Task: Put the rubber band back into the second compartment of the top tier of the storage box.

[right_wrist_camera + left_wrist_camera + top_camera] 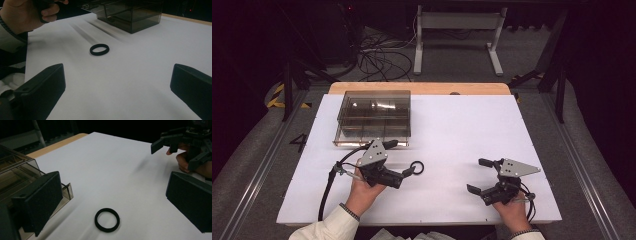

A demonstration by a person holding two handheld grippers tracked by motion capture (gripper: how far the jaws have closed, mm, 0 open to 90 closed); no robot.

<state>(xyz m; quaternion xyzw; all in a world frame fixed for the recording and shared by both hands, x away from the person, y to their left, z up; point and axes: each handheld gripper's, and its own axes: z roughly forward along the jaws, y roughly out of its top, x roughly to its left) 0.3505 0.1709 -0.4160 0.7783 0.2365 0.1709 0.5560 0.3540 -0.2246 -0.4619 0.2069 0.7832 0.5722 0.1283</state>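
Landmark = black ring (417,167), which lay flat on the white table sheet (452,130).

Far L of ring & back: smoky clear box (373,118) w/ inner compartments, sitting on sheet, well apart from ring. In L gripper view the box corner (15,173) sat L of ring (107,219).

Just L of ring: left gripper (401,159), held in the person's L hand (362,187), cable trailing off to the L. Jaws were spread wide, nothing betw. them. One jaw tip was right next to ring in high view; touching or not, can't tell. In L gripper view ring lay on sheet betw. the two pads, nearer the cam, pads clear of it.

R of ring, well apart: right gripper (482,175) in R hand (512,212), jaws also spread, empty. In R gripper view ring (99,49) lay ahead of jaws, box (130,15) beyond it, L hand (30,13) at upper L.
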